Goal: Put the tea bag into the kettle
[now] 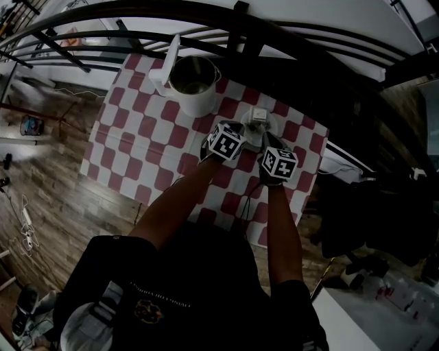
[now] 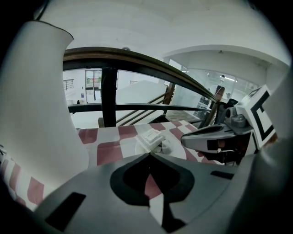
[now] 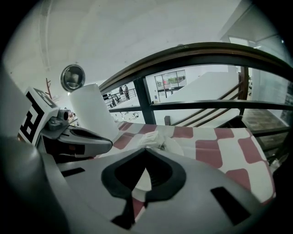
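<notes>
1. My left tongs [image 2: 149,154]: pressed together tip to tip, nothing between them.
2. My right tongs [image 3: 145,151]: also closed tight and empty.
3. Both tongs point down and away from me at the same spot, side by side and close to each other. Left is on the left, right on the right. Each shows in the other's gripper view.
4. The tea bag [image 1: 258,115] is a white packet lying flat on a small white saucer [image 2: 130,146], just past both tong tips. I can't tell whether either tip touches it.
5. Orientation: from the head view the packet looks nearly square, so I can't call a long axis. In the left gripper view it sits skewed, one corner towards my tongs and its flat face up.
6. The saucer sits on the red-and-white checked tabletop [image 1: 144,137], towards the right half, roughly midway between the near and far edges.
7. The kettle [image 1: 192,86] is white and stands upright at the far edge of the tabletop, far-left of the saucer and apart from it.
8. The kettle's lid [image 1: 171,58] is flipped up on its left side and the mouth is open, facing up. The inside is too dark to read.
9. A dark railing [image 1: 206,20] runs just beyond the tabletop's far side.
</notes>
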{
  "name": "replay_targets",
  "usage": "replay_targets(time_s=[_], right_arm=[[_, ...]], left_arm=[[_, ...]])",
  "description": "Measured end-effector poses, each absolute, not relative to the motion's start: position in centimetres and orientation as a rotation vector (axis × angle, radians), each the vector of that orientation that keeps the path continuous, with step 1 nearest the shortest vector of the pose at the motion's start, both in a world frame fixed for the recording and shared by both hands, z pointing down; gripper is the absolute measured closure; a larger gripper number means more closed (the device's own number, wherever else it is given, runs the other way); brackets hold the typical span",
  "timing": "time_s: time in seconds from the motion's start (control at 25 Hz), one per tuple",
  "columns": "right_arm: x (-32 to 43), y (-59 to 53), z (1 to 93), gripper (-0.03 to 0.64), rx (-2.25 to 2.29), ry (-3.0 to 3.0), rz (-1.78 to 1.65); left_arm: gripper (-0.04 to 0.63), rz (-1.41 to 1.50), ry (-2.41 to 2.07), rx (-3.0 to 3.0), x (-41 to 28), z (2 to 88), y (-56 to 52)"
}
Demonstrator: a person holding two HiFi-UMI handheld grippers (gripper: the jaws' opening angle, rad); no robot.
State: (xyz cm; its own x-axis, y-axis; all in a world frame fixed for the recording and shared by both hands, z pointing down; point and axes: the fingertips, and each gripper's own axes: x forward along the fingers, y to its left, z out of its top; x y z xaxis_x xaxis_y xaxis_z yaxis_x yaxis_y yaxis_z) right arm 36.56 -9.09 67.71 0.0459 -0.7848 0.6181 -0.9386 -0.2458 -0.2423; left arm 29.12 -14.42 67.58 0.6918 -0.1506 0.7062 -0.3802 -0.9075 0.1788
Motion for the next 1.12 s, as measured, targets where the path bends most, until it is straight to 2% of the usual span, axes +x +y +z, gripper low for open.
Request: replay_targets(time_s=[0.32,0.4,0.52,0.56,0.6,1.12], right_arm=[[36.0,-10.1,68.1,0.590,2.035,-1.840,1.010],[35.8,-10.2,68.7,0.511,2.010,-1.832,1.045],[35.6,-10.1,69.7,0.465,1.970,-1.813,1.085],[35.6,-10.0,69.9,0.463,1.967,-1.807,1.089],[35.7,-10.0,70.0,0.463,1.968,-1.801,1.089],[36.3,-10.5,70.6,0.463,1.978,-1.767,1.084]], left_arm=[[0.592,1.057,-0.425,2.592,29.4,68.1,-15.0],[0.592,1.061,-0.432,2.594,29.4,68.3,-15.1],[0.588,1.056,-0.423,2.592,29.4,68.5,-15.1],[0.544,1.052,-0.415,2.585,29.5,68.5,-15.1],[0.534,1.048,-0.410,2.579,29.4,68.6,-15.1],[0.533,1.048,-0.429,2.573,29.2,68.6,-15.7]])
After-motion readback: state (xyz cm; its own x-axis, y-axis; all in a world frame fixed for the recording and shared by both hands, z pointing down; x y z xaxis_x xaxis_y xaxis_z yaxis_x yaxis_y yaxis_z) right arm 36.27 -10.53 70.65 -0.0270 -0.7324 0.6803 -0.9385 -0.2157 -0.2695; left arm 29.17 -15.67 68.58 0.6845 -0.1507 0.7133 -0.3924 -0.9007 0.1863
